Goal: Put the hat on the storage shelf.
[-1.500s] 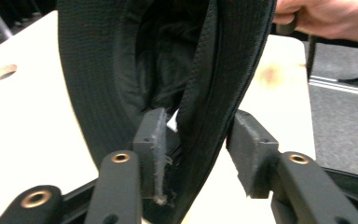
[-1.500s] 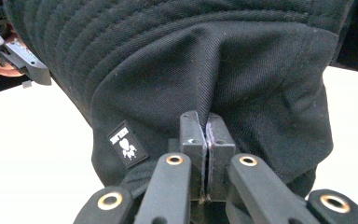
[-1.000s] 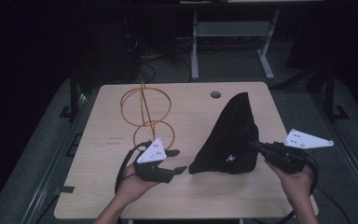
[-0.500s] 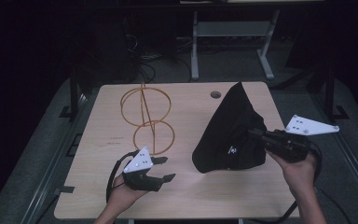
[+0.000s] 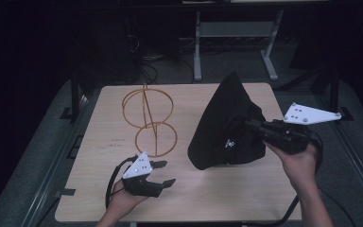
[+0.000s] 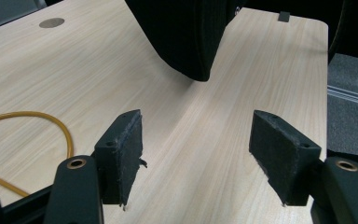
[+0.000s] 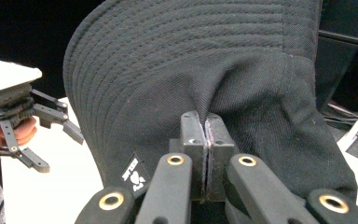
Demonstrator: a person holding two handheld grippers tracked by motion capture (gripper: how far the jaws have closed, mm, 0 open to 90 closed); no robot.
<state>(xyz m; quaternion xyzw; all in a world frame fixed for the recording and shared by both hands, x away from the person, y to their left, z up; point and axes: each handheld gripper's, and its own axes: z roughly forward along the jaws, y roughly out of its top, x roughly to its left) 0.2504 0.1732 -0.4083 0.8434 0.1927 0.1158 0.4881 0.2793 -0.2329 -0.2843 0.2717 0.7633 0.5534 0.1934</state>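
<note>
Black cotton bucket hat (image 5: 227, 127), stitched brim and a small woven label, hangs off the right side of the pale wood-grain desk (image 5: 208, 189); its lower edge sits just above or barely on the surface, I cannot tell which. Right gripper (image 5: 255, 126) is clamped on a fold of the hat's cloth; in the right gripper view the two pads (image 7: 206, 140) meet with the fabric bunched between them. Left gripper (image 5: 163, 172) is low over the near-left part of the desk, well apart from the hat, jaws spread with nothing between them; they have just been opening. In the left gripper view the hat's brim (image 6: 186, 42) hangs ahead and above, bare wood under the jaws.

Orange wire stand of linked rings (image 5: 149, 120) sits on the desk's left half, just behind the left gripper.

Risks, judged:
- The hold is a single pinch on soft cloth. The hat's weight could pull the fold through the pads, so it drops or sags.
- The hat dangles collapsed, its opening unclear. If it is meant for the stand, the left gripper may catch only one layer.
- The light wire stand could be knocked or tipped by the left gripper or its cable.
- The swinging brim could snag a ring.
</note>
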